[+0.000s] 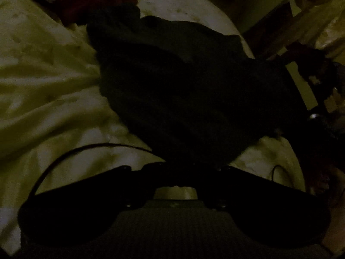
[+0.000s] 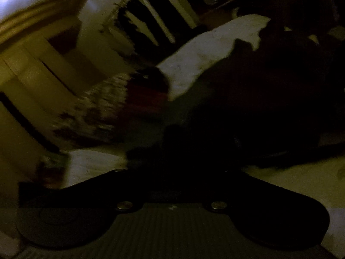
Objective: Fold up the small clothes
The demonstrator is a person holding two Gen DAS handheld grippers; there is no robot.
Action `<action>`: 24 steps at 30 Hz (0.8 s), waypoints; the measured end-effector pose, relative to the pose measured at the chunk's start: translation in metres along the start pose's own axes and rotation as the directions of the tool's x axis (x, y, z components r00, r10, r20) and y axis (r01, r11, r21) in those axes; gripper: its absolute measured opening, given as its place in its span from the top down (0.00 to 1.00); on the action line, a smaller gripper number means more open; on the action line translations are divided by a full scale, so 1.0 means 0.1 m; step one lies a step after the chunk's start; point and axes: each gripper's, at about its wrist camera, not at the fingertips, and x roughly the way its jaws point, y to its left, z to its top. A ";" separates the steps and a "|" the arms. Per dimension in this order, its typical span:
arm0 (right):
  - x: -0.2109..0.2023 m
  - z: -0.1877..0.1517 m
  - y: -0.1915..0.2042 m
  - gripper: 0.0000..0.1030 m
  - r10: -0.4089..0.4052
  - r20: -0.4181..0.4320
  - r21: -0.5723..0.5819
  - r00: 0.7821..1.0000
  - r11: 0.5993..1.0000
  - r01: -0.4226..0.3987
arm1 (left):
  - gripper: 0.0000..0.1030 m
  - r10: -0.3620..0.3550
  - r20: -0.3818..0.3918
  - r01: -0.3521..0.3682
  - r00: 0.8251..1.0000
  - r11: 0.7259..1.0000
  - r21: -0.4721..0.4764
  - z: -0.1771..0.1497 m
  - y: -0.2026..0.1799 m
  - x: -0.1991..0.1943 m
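The scene is very dim. A dark garment [image 1: 183, 86] lies bunched on a pale wrinkled sheet [image 1: 43, 82] in the left wrist view. My left gripper [image 1: 187, 164] has its fingers drawn together at the garment's near edge and appears shut on the cloth. The other gripper, held in a hand [image 1: 312, 79], shows at the garment's right edge. In the right wrist view the same dark garment [image 2: 258, 99] fills the right half. My right gripper [image 2: 183, 166] is lost in the dark cloth, so its fingers cannot be made out.
A reddish cloth [image 1: 86, 2] lies at the far edge of the sheet; it also shows in the right wrist view [image 2: 146, 95]. Pale furniture [image 2: 32, 64] and a slatted dark frame [image 2: 155, 21] stand beyond the bed. A thin cable [image 1: 64, 157] arcs over the sheet.
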 end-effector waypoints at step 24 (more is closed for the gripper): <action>2.04 -1.15 0.81 0.23 -0.210 -0.495 -0.524 0.843 0.846 -0.097 | 0.00 0.493 0.273 -0.546 0.826 0.820 0.171 -0.12 0.00 -0.87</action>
